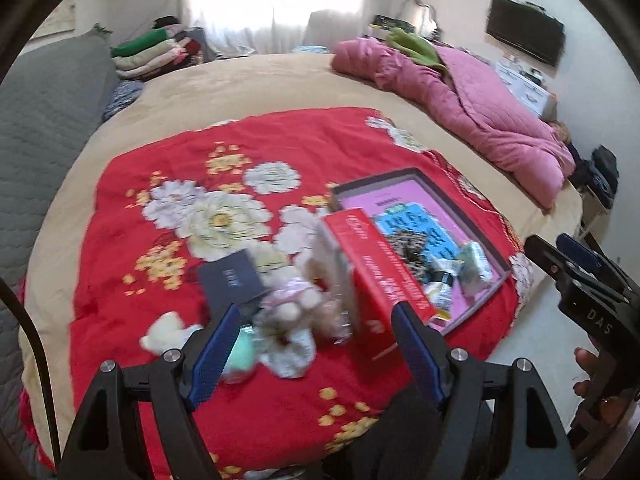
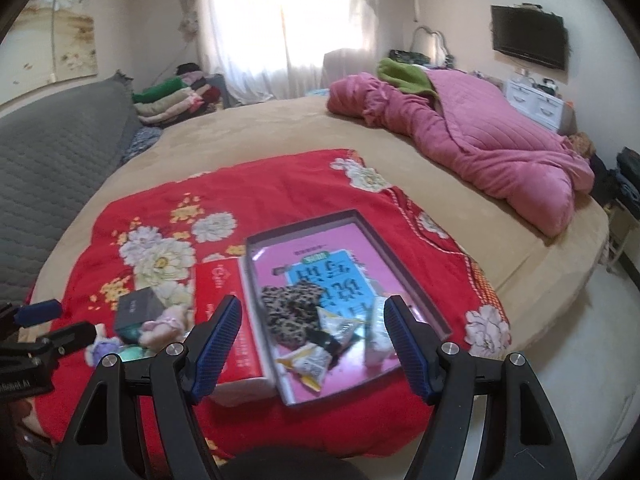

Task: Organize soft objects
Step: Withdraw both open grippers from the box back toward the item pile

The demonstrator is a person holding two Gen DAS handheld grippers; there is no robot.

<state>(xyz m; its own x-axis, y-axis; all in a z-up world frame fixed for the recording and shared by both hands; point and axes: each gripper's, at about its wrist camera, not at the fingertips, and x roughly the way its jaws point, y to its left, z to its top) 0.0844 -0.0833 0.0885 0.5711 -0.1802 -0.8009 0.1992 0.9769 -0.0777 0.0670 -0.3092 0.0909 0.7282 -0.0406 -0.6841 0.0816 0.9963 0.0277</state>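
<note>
A heap of small plush toys (image 1: 288, 304) lies on the red flowered blanket (image 1: 168, 152), with a white plush (image 1: 164, 332) and a mint-green soft piece (image 1: 240, 344) beside it. My left gripper (image 1: 316, 344) hovers open above this heap, holding nothing. A grey-rimmed pink tray (image 2: 424, 304) holds a leopard-print soft item (image 2: 292, 312), snack packets (image 2: 308, 364) and a white pack (image 2: 376, 336). Above the tray's near end my right gripper (image 2: 312, 340) stands open and empty. The plush heap (image 2: 160, 328) also shows at the left of the right wrist view.
A red carton (image 1: 376, 272) stands tilted between the toys and the pink tray (image 1: 500, 268). A dark box (image 1: 232, 280) lies left of the toys. Farther back on the tan bed are a pink quilt (image 2: 480, 148), folded clothes (image 2: 172, 100) and a grey headboard (image 1: 48, 112).
</note>
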